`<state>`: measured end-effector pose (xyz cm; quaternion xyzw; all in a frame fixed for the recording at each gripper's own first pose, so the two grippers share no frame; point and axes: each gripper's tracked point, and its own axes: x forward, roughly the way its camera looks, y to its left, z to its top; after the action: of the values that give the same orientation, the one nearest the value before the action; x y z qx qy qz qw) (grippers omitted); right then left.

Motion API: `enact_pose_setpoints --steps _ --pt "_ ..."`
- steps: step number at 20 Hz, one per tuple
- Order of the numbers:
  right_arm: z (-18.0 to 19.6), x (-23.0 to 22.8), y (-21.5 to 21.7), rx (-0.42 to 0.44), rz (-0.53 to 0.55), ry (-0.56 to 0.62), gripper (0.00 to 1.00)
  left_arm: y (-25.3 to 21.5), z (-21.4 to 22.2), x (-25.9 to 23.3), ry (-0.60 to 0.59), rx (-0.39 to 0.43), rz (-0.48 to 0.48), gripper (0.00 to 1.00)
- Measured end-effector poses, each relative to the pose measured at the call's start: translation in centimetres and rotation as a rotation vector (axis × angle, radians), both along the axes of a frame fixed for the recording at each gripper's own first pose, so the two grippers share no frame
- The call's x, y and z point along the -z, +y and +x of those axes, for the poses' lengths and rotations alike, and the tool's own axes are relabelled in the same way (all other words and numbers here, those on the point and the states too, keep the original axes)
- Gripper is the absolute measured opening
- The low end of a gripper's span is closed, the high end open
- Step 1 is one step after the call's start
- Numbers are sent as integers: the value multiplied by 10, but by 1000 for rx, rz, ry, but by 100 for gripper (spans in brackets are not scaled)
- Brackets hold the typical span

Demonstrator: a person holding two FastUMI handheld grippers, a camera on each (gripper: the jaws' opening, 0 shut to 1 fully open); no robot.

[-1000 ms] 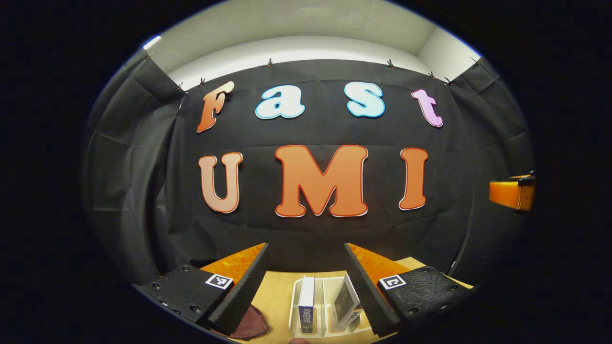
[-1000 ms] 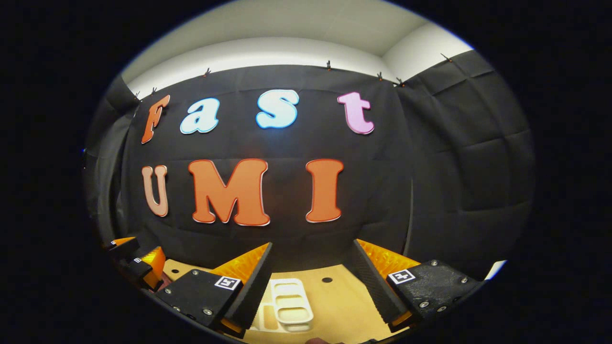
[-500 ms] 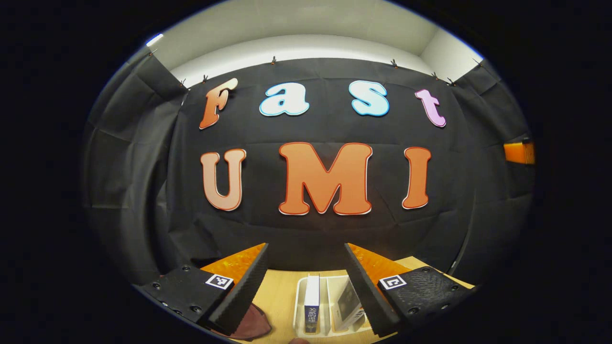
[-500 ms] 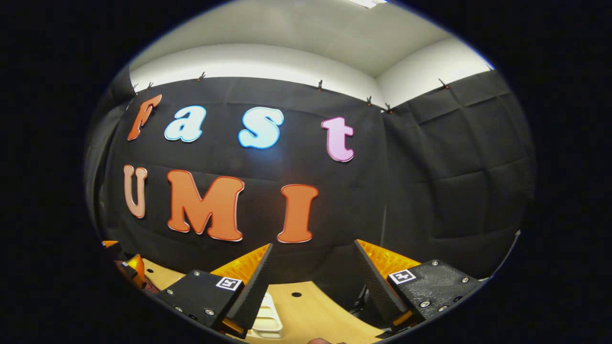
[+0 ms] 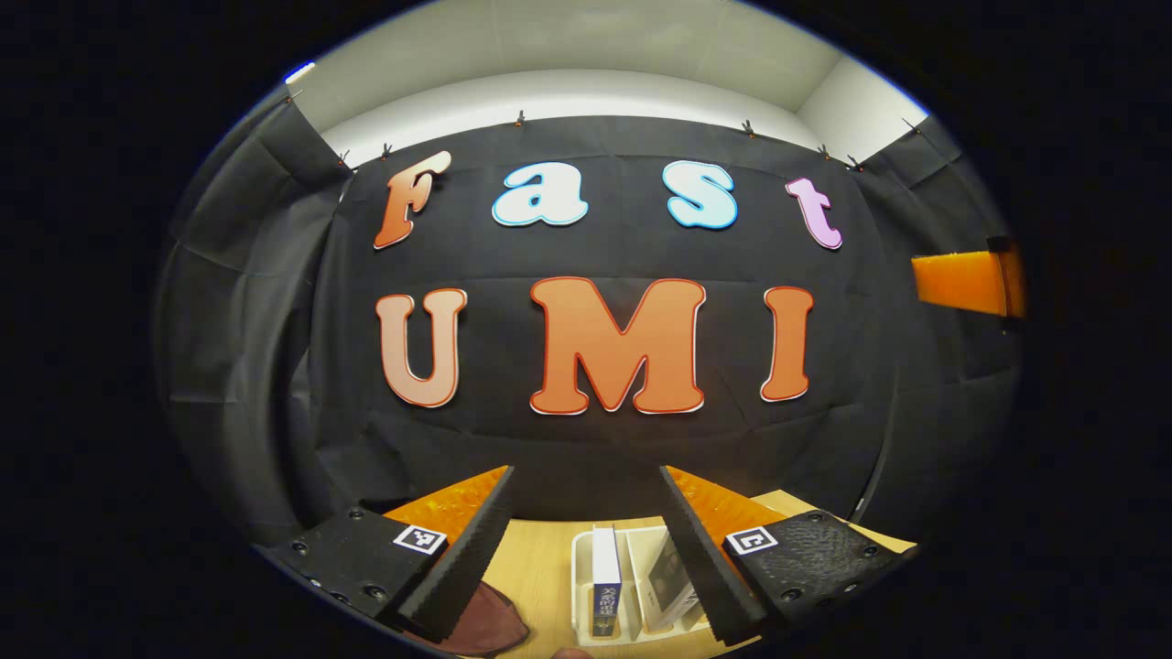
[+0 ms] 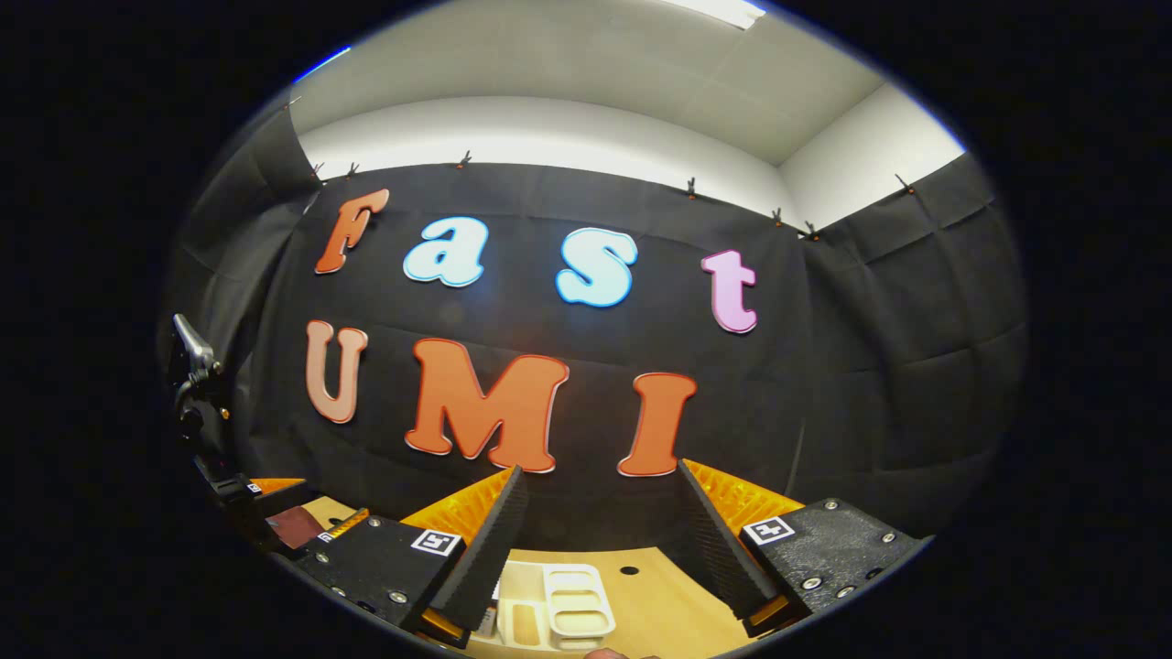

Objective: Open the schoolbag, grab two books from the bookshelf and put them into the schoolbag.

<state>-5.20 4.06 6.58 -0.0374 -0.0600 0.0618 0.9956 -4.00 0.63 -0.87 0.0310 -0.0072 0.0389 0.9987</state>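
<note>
Table [image 5: 540, 567] under the left gripper [image 5: 586, 549]: light wood, smooth, matt. Bookshelf rack [image 5: 580, 586] between its fingers: white plastic, slight sheen. Books [image 5: 603, 577] in it: paper, glossy covers. Schoolbag [image 5: 490, 627] by the near finger: dark red cloth, matt. Tray [image 6: 558, 613] ahead of the right gripper [image 6: 595, 558]: cream plastic, smooth.
</note>
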Motion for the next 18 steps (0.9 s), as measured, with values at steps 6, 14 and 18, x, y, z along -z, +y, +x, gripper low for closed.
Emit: enact_pose_setpoints --steps 6,14,18 --pt "11 19 8 -27 53 60 95 24 -8 -6 -10 -54 11 94" --pt "28 59 13 -58 58 128 96 23 -14 -21 -63 -56 15 95" --pt "35 73 21 -89 63 155 96 33 -17 -26 -94 -80 72 94"
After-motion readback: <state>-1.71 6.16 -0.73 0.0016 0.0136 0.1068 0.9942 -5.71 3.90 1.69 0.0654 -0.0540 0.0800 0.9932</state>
